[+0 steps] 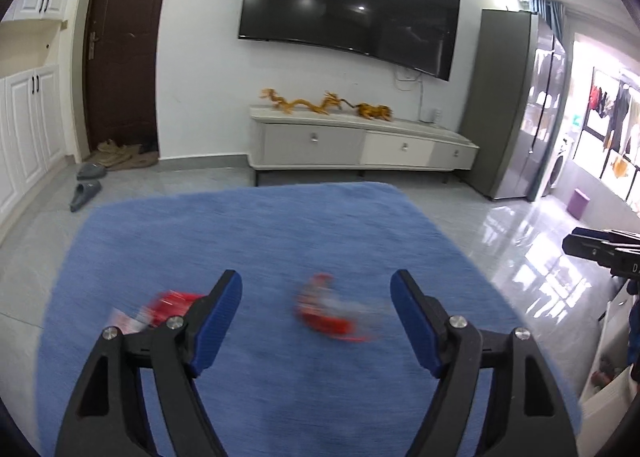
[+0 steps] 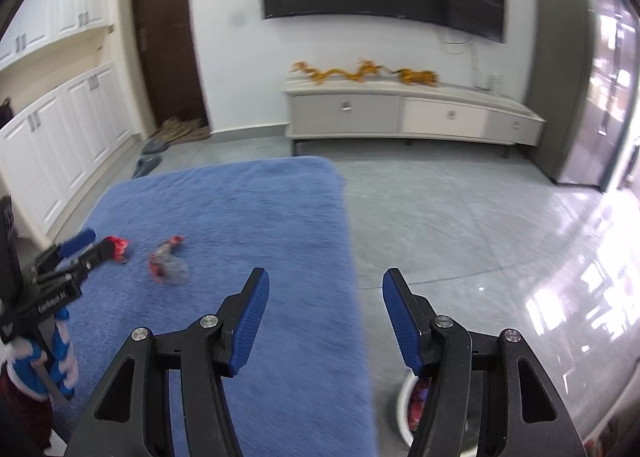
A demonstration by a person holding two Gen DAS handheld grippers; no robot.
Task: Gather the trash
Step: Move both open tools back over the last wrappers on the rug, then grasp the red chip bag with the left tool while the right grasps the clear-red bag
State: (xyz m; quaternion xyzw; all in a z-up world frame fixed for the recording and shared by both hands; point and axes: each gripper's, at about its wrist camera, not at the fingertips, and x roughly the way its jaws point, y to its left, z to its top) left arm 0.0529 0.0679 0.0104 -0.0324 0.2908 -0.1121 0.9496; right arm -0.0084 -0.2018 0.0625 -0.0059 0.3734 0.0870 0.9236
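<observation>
Two bits of trash on the blue cloth (image 2: 240, 217): a crumpled red-and-clear wrapper (image 2: 166, 259) lying flat mid-cloth, and a red wrapper (image 2: 119, 247) just beside it toward the left edge. Both pretty blurry.

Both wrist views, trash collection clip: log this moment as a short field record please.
surface: blue rug on grey tile floor
trash: two red wrappers on the rug, one ahead between the left fingers, the other by the left fingertip
left gripper: open, empty, low over the rug
right gripper: open, empty, over the rug's right edge
bin: white rim below the right gripper, red inside
image: motion blur
</observation>
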